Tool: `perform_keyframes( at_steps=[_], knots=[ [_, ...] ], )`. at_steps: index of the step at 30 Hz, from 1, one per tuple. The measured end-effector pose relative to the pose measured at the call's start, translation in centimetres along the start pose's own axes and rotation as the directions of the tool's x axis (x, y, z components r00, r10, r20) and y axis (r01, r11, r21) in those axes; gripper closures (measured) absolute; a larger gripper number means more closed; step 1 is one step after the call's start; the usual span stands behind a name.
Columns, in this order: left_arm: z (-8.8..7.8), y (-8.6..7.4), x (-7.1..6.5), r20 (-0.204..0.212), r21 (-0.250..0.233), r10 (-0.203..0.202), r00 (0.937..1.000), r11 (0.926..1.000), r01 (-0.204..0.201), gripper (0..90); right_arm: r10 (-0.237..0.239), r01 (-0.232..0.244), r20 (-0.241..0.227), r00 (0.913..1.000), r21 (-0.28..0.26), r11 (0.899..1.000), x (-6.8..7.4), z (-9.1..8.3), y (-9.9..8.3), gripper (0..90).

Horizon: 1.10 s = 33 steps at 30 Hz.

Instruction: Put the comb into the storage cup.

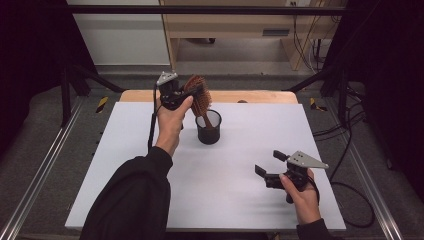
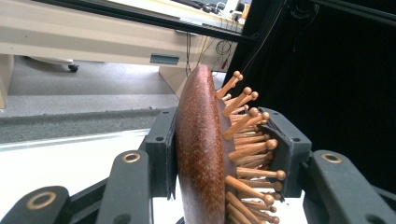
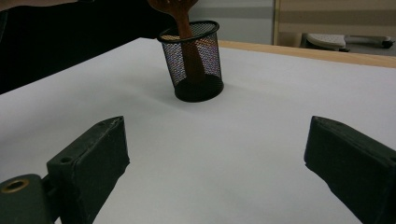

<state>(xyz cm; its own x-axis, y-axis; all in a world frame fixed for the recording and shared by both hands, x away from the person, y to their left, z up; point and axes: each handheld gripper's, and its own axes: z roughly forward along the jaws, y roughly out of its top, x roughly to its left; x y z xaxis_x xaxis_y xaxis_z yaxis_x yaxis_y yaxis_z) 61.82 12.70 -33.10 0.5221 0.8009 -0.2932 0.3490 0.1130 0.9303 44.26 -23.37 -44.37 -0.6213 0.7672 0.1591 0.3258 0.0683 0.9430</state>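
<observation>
A brown wooden hairbrush (image 1: 199,95) stands with its handle down inside a black mesh cup (image 1: 208,127) near the middle back of the white table. My left gripper (image 1: 186,93) is shut on the brush's head, raised above the cup. In the left gripper view the brush head (image 2: 201,154) sits clamped between the two jaws, its wooden pins pointing right. My right gripper (image 1: 268,162) stands open low over the table's front right, nothing between its jaws. The right gripper view shows the mesh cup (image 3: 192,60) ahead with the brush handle (image 3: 189,51) inside it.
The white table top (image 1: 150,165) ends in a wooden strip (image 1: 250,96) at the back. Black frame posts stand at both back corners, and cables (image 1: 350,150) lie on the floor to the right. A wooden bench stands beyond the table.
</observation>
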Motion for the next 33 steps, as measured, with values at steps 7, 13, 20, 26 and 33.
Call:
perform_keyframes(
  at_steps=[7, 13, 20, 26, 33],
  knots=[
    [0.12, -0.19, -0.01, 0.003, 0.002, -0.006, 1.0000, 1.0000, 0.006, 51.7, 0.001, -0.001, 0.000, 1.0000, 0.001, 1.000, -0.02, 0.00, -0.01, 6.4],
    [0.21, -0.33, 0.01, 0.004, 0.004, -0.007, 1.0000, 1.0000, 0.007, 51.7, 0.000, 0.000, -0.004, 1.0000, 0.004, 1.000, 0.00, 0.03, -0.02, 6.3],
    [0.34, -0.47, 0.04, 0.007, 0.002, -0.017, 0.9998, 0.9998, 0.017, 51.7, 0.000, 0.000, -0.003, 1.0000, 0.004, 1.000, -0.02, 0.05, -0.02, 6.2],
    [0.65, -0.69, -0.07, 0.012, 0.008, -0.022, 0.9997, 0.9997, 0.022, 51.7, 0.001, -0.001, -0.004, 1.0000, 0.003, 1.000, 0.01, 0.03, -0.02, 6.2],
    [0.92, -0.89, -0.33, 0.019, 0.008, -0.028, 0.9994, 0.9996, 0.028, 51.7, 0.001, -0.001, -0.005, 1.0000, 0.004, 1.000, -0.03, 0.04, -0.02, 6.2]
  ],
)
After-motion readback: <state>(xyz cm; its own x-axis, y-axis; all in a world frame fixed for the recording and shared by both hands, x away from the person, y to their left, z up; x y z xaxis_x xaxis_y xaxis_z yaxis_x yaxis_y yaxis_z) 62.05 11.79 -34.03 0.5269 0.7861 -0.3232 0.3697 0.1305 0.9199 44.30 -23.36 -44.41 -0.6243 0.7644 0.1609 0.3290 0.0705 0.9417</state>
